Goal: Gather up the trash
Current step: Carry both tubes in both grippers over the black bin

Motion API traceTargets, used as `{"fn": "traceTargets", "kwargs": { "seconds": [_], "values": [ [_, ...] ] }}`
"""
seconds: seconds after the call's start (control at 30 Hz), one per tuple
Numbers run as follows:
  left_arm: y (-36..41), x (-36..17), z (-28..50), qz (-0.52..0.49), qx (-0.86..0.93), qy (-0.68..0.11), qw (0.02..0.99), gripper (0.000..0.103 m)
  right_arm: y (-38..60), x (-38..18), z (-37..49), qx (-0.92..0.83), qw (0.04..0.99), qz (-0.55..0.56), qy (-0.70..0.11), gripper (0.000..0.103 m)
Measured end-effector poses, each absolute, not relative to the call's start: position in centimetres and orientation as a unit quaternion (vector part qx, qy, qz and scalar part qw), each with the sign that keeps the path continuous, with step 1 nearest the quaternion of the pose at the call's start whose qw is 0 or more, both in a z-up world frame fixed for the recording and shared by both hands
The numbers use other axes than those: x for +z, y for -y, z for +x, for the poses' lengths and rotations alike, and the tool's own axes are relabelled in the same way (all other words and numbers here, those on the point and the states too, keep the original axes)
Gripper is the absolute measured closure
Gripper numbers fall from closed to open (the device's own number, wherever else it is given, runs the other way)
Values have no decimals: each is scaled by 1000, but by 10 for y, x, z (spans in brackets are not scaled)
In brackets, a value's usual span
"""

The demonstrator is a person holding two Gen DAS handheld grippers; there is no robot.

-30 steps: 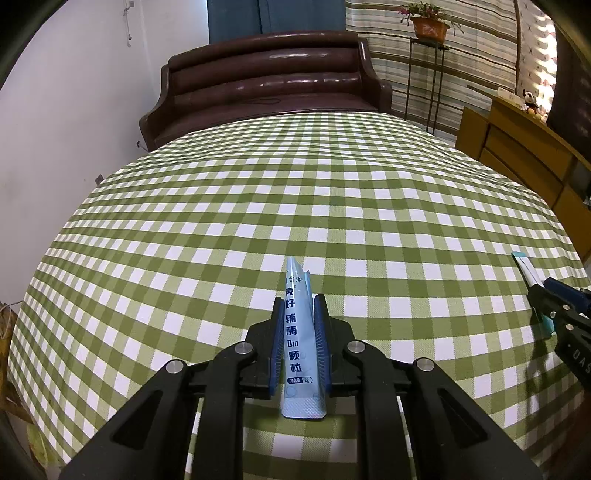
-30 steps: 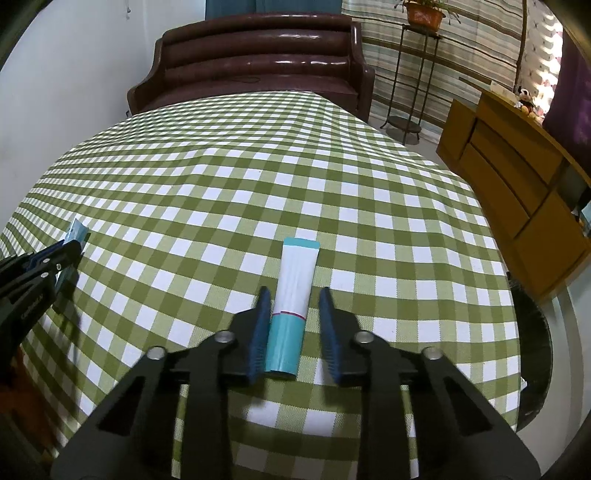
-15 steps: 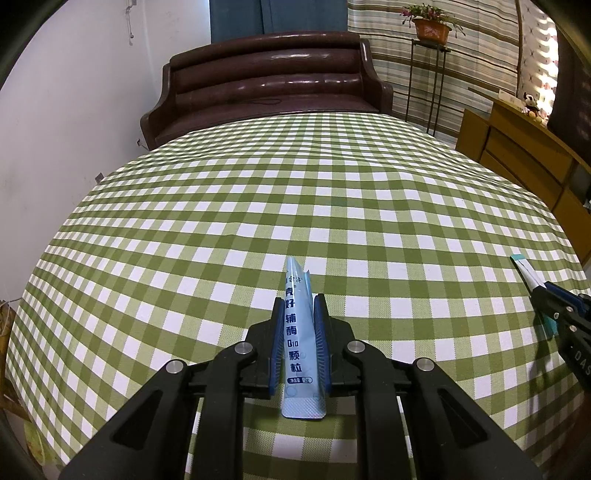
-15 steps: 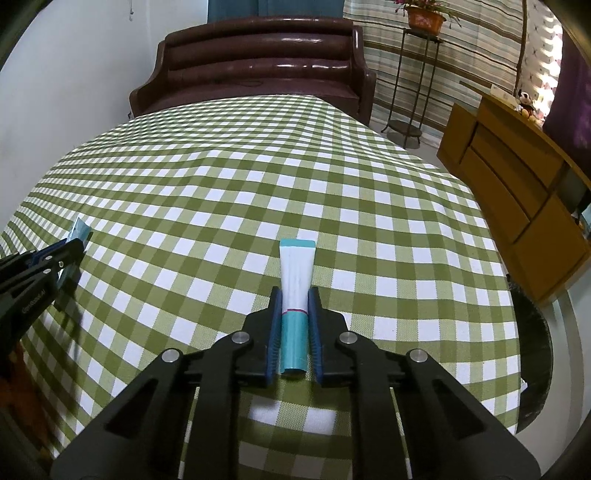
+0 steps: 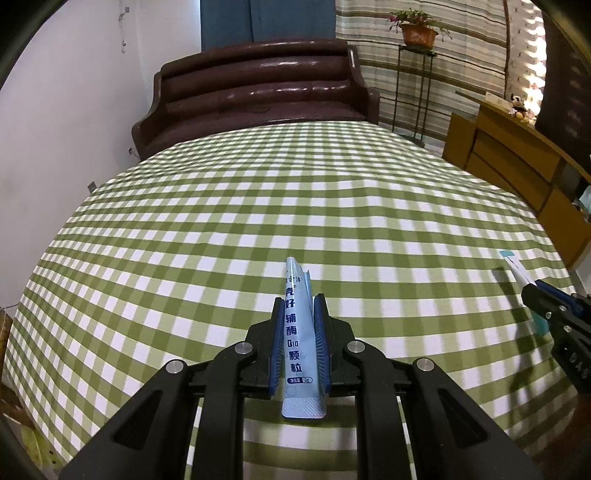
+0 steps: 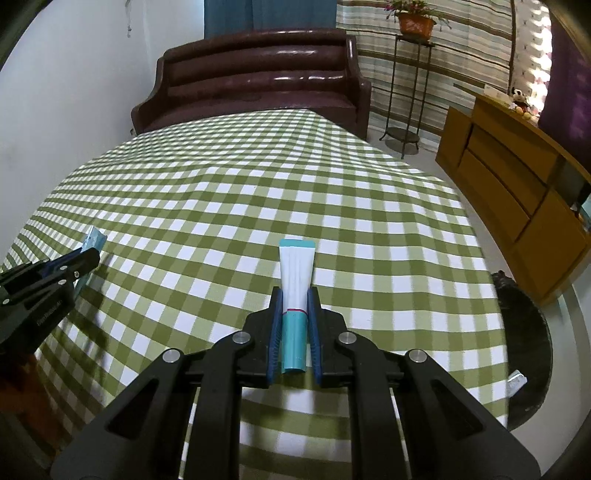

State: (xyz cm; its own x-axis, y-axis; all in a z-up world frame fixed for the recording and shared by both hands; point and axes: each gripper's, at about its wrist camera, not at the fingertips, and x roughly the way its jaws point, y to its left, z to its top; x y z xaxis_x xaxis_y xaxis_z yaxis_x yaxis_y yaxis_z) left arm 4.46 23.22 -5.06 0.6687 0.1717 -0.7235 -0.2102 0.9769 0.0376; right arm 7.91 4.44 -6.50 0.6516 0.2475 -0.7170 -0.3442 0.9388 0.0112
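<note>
1. Two pieces of trash are now in your grip. Your right hand-held gripper [image 6: 294, 328], whose jaws stood apart around the teal-and-white tube [image 6: 295, 295] a second ago, has closed on the tube's teal end and looks to have lifted it clear of the cloth.
2. Your left hand-held gripper [image 5: 299, 339] is unchanged: its blue pads stay pinched on the pale blue sachet [image 5: 298, 332], printed with dark characters, which juts forward between them.
3. That likely means both pickups are done; what remains is carrying each item to a bin. The dark round container [image 6: 524, 354] on the floor, just past the bench's right edge, may be that bin, with a small scrap [image 6: 516, 380] at its near rim.
4. The bench [image 6: 258, 206] wears a green-and-white gingham cloth, and I see no further trash lying on it.
5. Beyond it stand a brown leather sofa [image 5: 258, 96], a wooden sideboard [image 6: 517, 184] to the right, and a potted plant [image 6: 415, 22] on a tall stand before striped curtains.
</note>
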Motion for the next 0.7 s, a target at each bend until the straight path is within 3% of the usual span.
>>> {"fn": "traceTargets", "kwargs": {
  "seconds": [0.7],
  "values": [
    [-87,-18,63,25,-17,-352,936,86,100,-34,60,66,937,-14,-342,89]
  ]
}}
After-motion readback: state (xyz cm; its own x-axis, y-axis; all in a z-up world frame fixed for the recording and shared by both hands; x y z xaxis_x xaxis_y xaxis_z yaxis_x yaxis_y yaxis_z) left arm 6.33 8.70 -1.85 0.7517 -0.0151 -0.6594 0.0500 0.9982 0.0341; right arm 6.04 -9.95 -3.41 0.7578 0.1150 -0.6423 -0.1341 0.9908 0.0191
